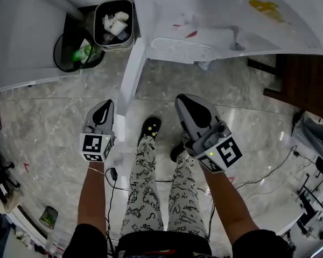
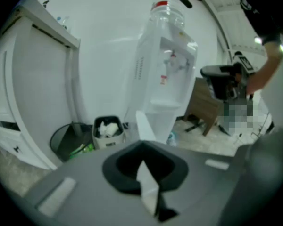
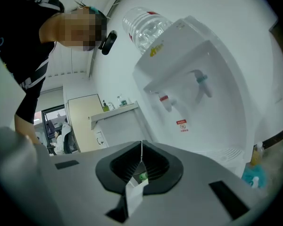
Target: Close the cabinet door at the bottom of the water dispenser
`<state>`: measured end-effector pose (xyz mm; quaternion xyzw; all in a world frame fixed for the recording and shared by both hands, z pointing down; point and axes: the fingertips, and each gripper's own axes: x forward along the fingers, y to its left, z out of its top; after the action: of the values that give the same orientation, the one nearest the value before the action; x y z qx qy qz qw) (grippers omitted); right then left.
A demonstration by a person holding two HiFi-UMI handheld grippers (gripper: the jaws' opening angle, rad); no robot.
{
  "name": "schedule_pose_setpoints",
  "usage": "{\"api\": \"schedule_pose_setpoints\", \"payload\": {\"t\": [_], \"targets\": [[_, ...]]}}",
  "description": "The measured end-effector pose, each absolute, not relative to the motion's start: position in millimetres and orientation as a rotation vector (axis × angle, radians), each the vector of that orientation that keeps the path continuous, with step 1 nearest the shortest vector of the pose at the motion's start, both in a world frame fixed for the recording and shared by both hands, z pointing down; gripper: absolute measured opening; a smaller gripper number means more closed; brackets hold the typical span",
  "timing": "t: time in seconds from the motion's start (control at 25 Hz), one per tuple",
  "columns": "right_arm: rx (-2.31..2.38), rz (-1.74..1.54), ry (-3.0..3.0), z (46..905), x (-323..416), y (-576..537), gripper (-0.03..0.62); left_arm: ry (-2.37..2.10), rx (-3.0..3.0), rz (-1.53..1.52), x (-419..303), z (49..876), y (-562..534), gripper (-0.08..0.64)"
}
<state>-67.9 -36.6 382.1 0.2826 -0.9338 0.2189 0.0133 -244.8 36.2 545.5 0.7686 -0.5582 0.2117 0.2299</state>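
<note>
The white water dispenser (image 1: pixel 215 15) stands ahead of me, its drip tray (image 1: pixel 183 50) facing me. Its bottom cabinet door (image 1: pixel 131 79) is swung open and sticks out edge-on toward my feet. My left gripper (image 1: pixel 104 113) hovers just left of the door's free end, shut and empty. My right gripper (image 1: pixel 191 105) hangs to the door's right, in front of the dispenser, also shut on nothing. The left gripper view shows the dispenser (image 2: pixel 162 69) and the door's edge (image 2: pixel 144 125) beyond my left gripper (image 2: pixel 144 166). The right gripper (image 3: pixel 141 149) points up at the dispenser's taps (image 3: pixel 198 81).
A small bin of white rubbish (image 1: pixel 114 24) and a black mesh basket (image 1: pixel 75 50) stand left of the dispenser, beside a white cabinet (image 1: pixel 27 31). Dark wooden furniture (image 1: pixel 307 74) is at the right. Cables (image 1: pixel 269 171) trail over the marble floor near my feet.
</note>
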Motion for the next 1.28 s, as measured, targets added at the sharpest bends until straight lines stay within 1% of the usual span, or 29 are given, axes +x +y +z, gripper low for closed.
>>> {"api": "schedule_pose_setpoints", "payload": {"t": [0.24, 0.44, 0.52, 0.64, 1.04, 1.28], "targets": [[0.863, 0.748, -2.911, 405.1, -76.0, -36.2, 0.017, -1.462, 2.071, 0.650, -247.7, 598.1, 46.6, 0.000], [0.828, 0.694, -2.873, 407.6, -66.9, -32.7, 0.017, -1.494, 2.029, 0.620, -247.6, 607.0, 41.8, 0.000], [0.837, 0.687, -2.870, 406.5, -59.2, -34.5, 0.017, -1.485, 2.028, 0.654, -244.3, 611.0, 39.1, -0.002], [0.879, 0.699, -2.863, 407.8, -45.5, -37.4, 0.017, -1.417, 2.078, 0.706, -223.2, 614.8, 36.1, -0.001], [1.033, 0.731, -2.862, 410.0, 12.5, -38.6, 0.017, -1.447, 2.091, 0.512, -142.8, 603.6, 8.6, -0.002], [1.061, 0.727, -2.878, 414.5, 48.5, -48.0, 0.017, -1.412, 2.143, 0.520, -87.9, 602.2, -16.9, 0.000]]}}
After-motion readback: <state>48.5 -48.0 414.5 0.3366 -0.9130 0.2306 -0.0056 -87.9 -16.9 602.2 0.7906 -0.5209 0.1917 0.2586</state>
